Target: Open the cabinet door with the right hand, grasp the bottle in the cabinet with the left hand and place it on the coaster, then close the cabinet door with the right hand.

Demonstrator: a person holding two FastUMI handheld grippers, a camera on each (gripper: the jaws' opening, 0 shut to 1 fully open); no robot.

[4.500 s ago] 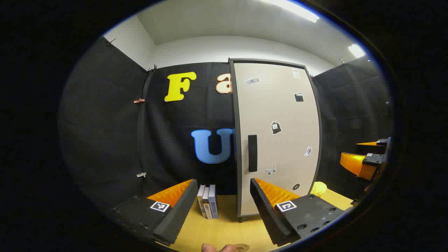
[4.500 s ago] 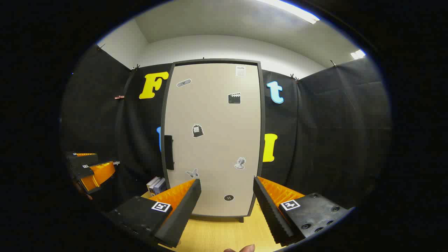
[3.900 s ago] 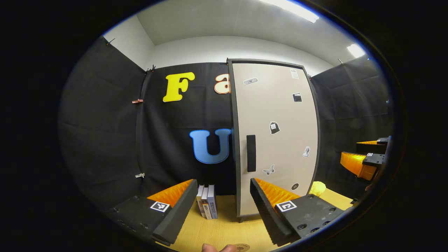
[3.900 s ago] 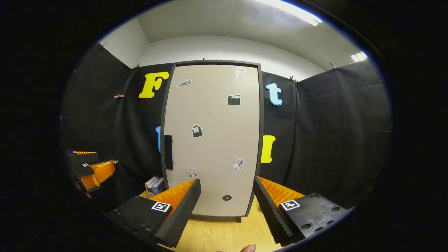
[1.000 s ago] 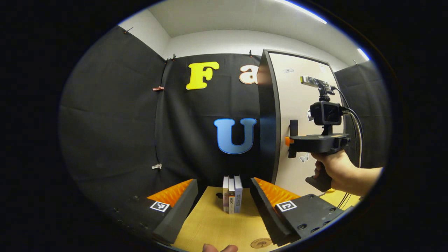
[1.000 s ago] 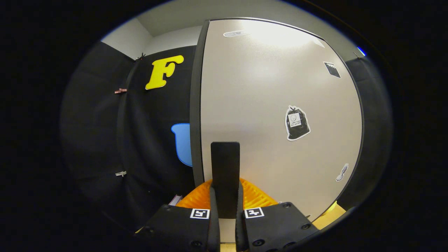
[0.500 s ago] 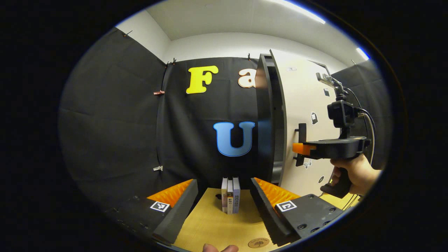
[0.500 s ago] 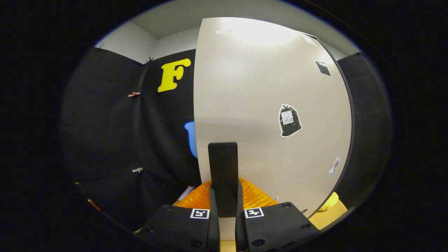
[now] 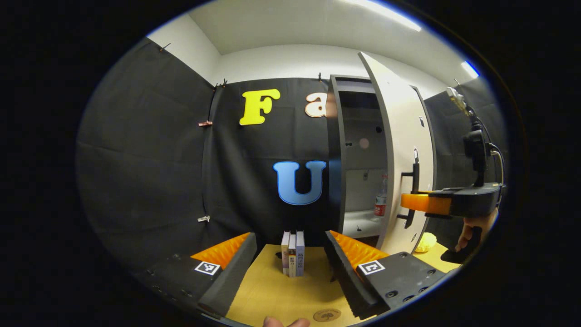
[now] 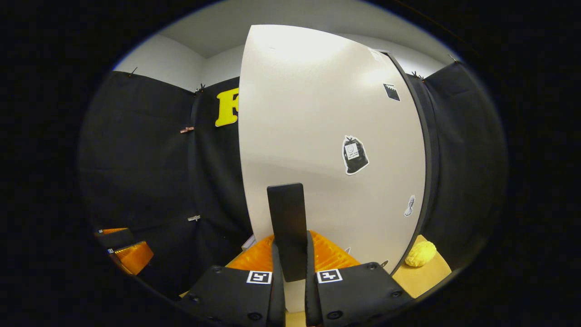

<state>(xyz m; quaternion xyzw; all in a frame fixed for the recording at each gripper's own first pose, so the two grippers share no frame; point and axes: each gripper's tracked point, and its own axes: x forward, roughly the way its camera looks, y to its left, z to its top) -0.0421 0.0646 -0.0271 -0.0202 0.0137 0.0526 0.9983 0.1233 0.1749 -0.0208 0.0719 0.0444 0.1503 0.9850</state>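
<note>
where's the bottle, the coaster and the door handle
bottle (image 9: 380,200), left gripper view, on its red label
coaster (image 9: 327,314), left gripper view, on its centre
handle (image 10: 287,218), right gripper view, on its upper half

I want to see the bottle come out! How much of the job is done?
The cabinet door is swung partly open, with the right hand-held gripper shut on its handle. The bottle sits inside. The left hand-held gripper is open. Left: grab, place on coaster, close door.
</note>
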